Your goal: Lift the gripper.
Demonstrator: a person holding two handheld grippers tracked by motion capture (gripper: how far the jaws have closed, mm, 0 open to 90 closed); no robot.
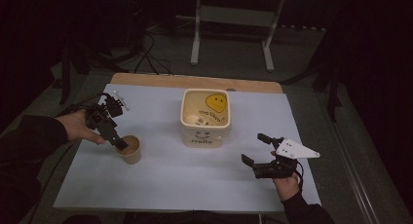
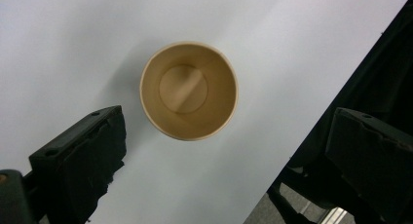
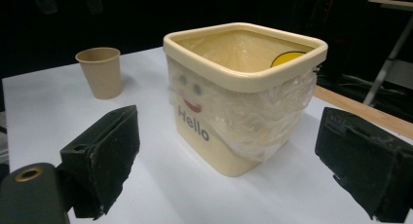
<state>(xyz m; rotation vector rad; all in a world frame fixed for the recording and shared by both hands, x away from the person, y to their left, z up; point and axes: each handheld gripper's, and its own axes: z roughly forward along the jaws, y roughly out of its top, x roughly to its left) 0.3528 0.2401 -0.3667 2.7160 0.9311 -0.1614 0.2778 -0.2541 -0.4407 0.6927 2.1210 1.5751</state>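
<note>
One tan paper cup [image 2: 188,90], upright, empty. One cream square bin [image 3: 243,92], plastic-lined, "Hello" face. Left hand-held gripper [image 1: 117,140] jaws apart above cup; right hand-held gripper [image 1: 255,150] jaws apart.

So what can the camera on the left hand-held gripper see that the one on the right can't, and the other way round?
The left gripper view alone looks straight down into the paper cup and shows its empty bottom.

The right gripper view alone shows the cream bin from the side, with its plastic liner, painted face and the word Hello, and the cup's outside.

Both show the cup standing upright on the white table, apart from the bin, and each hand-held gripper's own black jaws spread wide, holding nothing.
</note>
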